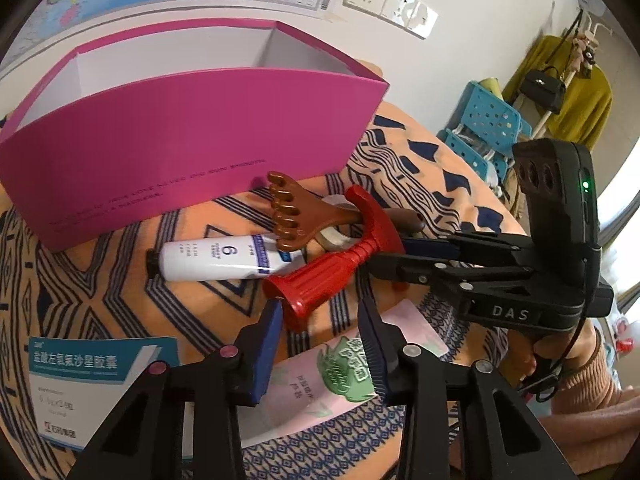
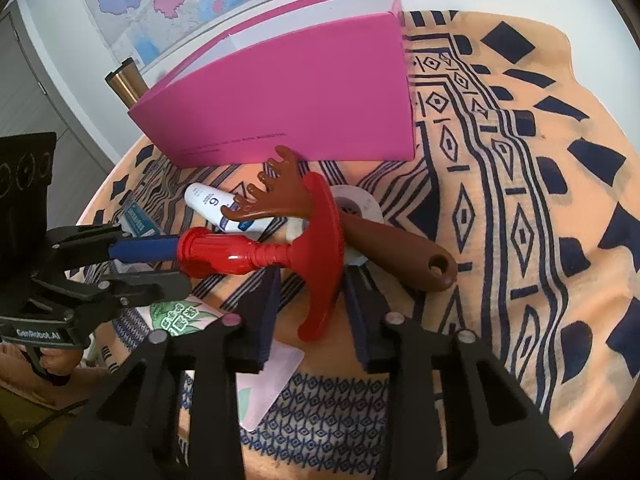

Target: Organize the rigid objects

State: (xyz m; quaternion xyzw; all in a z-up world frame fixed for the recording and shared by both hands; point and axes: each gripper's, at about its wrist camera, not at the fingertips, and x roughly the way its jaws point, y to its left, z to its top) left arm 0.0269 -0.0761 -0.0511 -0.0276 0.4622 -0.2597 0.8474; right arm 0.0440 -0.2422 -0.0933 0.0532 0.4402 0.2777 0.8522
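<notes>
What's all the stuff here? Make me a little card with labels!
box: pink box, top open, at the back
cloth: orange patterned cloth under everything
red thing: red T-handle, lying on its side
left tool: shut on the red T-handle's flared end
right tool: open, fingers on either side of the crossbar
brown scratcher: its claw end rests on the white tube
</notes>
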